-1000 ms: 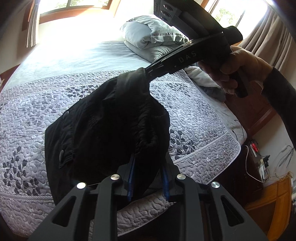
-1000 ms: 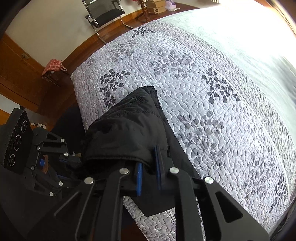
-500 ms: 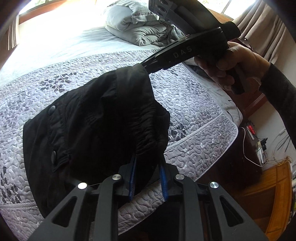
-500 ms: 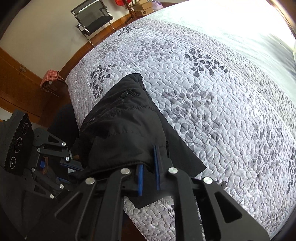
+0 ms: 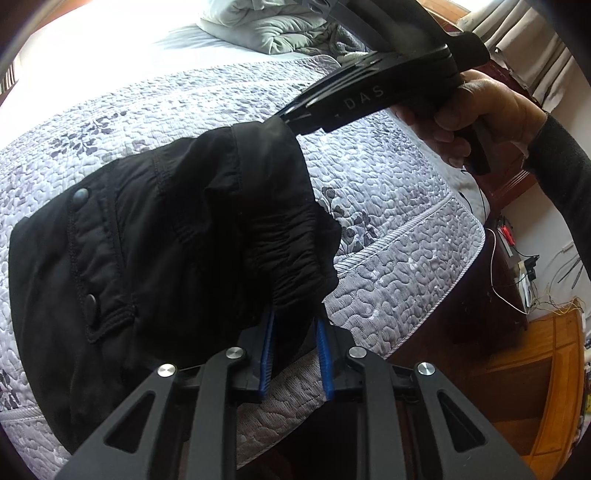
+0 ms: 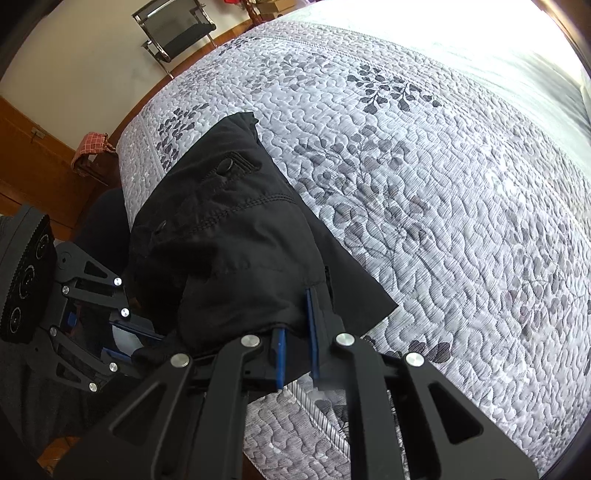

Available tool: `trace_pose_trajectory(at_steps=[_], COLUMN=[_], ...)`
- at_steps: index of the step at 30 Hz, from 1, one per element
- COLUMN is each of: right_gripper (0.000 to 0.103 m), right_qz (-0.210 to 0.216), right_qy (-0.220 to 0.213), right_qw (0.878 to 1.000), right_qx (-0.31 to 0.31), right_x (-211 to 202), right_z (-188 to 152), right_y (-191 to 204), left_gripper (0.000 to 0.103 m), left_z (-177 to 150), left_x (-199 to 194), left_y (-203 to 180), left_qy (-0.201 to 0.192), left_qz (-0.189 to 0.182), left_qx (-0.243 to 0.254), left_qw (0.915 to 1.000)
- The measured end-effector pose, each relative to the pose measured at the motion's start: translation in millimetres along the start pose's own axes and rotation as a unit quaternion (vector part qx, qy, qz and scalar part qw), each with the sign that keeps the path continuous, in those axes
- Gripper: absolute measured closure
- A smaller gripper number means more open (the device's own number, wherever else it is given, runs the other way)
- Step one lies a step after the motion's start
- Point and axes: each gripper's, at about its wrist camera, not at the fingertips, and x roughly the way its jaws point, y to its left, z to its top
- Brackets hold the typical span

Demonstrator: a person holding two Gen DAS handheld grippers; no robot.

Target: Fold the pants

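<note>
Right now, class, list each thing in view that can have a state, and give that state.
Black fabric pants: bunched, lifted at the waistband, lower part draped on the quilt.
Left tool: shut on the pants.
Right tool: shut on the pants.
Grey leaf-patterned quilt: spread flat over the bed.
Pale grey duvet: crumpled in a heap.

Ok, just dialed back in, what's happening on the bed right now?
A person is working with both handheld grippers on black pants over the quilted bedspread. The left gripper and right gripper each clamp a bunched end of the fabric, holding it lifted near the bed's edge. The rest of the pants drapes onto the quilt, not yet laid flat.
</note>
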Motion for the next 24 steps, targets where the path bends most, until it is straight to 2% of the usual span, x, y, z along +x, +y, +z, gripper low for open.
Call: trace_pose_trajectory(at_steps=[17, 24], right_gripper=[0.093, 0.085], right_qz=[-0.006, -0.015], right_qy=[-0.002, -0.017], right_qw=[1.0, 1.0], right_qx=[-0.017, -0.013], right_x=[40, 38], right_z=[-19, -29], right_y=[-16, -15], left_gripper=[0.085, 0.082], left_z=[-9, -8], left_x=[46, 52], left_y=[21, 25], left_qy=[0.044, 0.053], left_qz=[-0.017, -0.022], left_qx=[-0.03, -0.031], left_qw=[0.9985, 0.9979])
